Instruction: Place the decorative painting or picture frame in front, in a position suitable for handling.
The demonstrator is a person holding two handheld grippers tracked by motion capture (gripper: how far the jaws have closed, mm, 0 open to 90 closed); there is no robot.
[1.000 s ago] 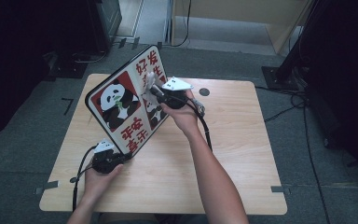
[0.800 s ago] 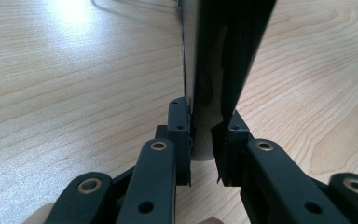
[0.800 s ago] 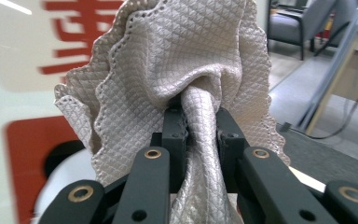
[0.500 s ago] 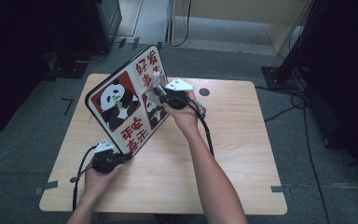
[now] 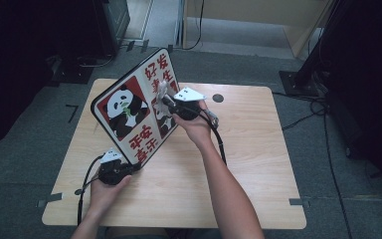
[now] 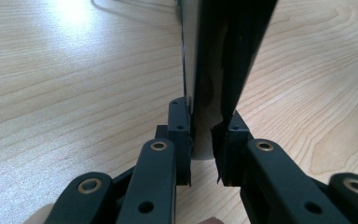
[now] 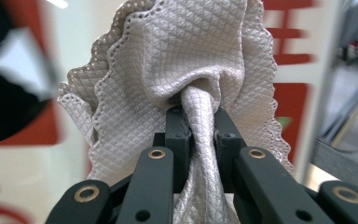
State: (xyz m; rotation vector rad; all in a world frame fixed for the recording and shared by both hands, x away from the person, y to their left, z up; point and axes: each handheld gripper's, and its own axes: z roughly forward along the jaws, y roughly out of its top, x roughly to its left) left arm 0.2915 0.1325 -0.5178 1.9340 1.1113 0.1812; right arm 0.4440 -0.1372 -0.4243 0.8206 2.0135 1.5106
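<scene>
Panda sign (image 5: 132,117) stands tilted on the worktop (image 5: 258,149), left tongs (image 5: 129,169) clamping its corner steady while right tongs (image 5: 165,99), pinching a grey cloth (image 7: 186,60), probably wipe it.

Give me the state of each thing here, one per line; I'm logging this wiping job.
panda board: tilted up on its lower corner, picture side facing the person.
cloth: bunched, pressed against the board's face.
left gripper: shut on the board's lower edge.
right gripper: shut on the cloth.
table: bare wood under the board.
</scene>
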